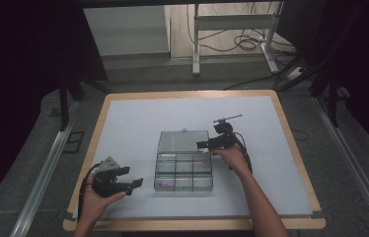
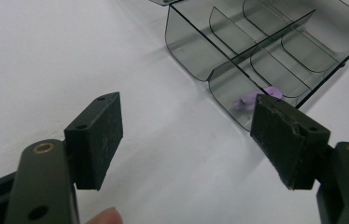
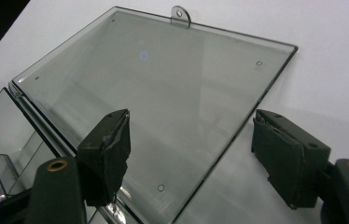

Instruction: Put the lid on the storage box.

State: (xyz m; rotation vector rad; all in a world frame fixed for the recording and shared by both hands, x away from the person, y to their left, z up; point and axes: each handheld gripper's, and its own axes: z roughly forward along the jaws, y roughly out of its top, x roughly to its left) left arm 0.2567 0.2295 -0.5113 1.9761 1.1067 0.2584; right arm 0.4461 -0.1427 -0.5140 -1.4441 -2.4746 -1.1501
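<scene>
We see a clear grey plastic compartment box [image 1: 183, 174] lying open near the middle of the white-topped desk [image 1: 133, 123], its flat transparent lid [image 1: 183, 140] folded back flat on the far side. A small purple piece [image 1: 164, 185] sits in the near-left compartment. Our left claw [image 1: 134, 182] hovers just left of the box's near-left corner, its jaws spread wide with nothing between them; in the left gripper view [image 2: 186, 144] the purple piece [image 2: 256, 98] lies beyond the right-hand jaw. Our right claw [image 1: 203, 145] sits at the lid's right edge, jaws wide apart and gripping nothing; in the right gripper view [image 3: 189, 161] they straddle that edge of the lid [image 3: 163, 93].
</scene>
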